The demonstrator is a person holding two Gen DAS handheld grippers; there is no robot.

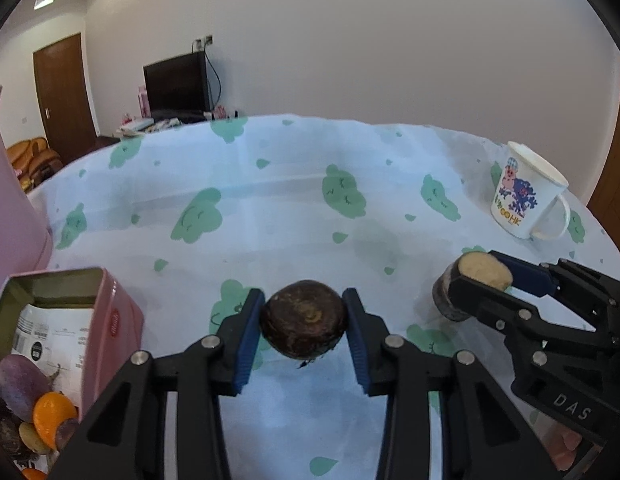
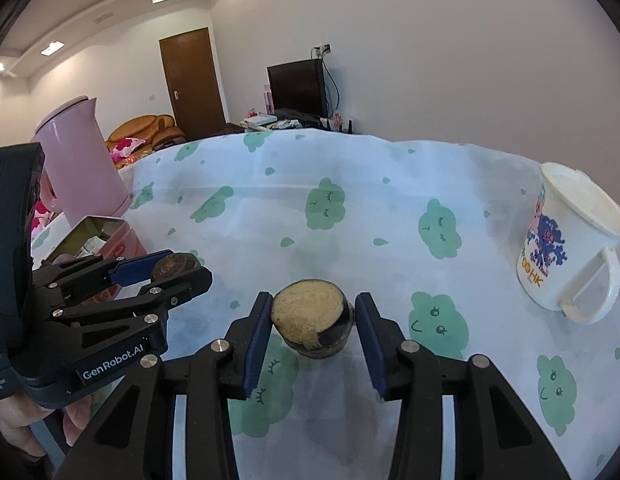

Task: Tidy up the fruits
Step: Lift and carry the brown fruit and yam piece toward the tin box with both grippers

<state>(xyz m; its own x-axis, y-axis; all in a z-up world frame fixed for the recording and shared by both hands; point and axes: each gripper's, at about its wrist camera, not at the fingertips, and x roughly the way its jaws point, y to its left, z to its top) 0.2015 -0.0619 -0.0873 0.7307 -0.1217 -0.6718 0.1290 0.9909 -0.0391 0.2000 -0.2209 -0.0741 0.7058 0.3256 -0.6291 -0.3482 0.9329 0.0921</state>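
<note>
Here, nearest the left camera, the left tool is clenching a dark round fruit, both blue pads pressing on its sides, and the fruit is hanging just above the bench with its shadow under it. The skin looks smooth and the shape is rounded, so I judge it could be squeezing out of the pads if the tool tilts or the grip loosens; it would then be rolling across the cloth toward the edge.

Beside it, the right tool is holding a cut piece of dark fruit, pale flesh facing up. The pad on the left is touching it, while on the other side a thin gap seems to be showing, so the hold looks lighter, and the piece appears to be resting on or just over the cloth. A quick lift could be leaving it behind or tipping it.

To the left, the pink tin is standing open with a packet inside, and a pile of fruits, purple and orange, is lying at its foot. Swinging either tool that way could be knocking the tin or scattering the pile.

Farther off, the mug is standing near the bench's right edge, where a wide sweep of the right tool could be pushing it off. The pink jug is standing farthest left.
</note>
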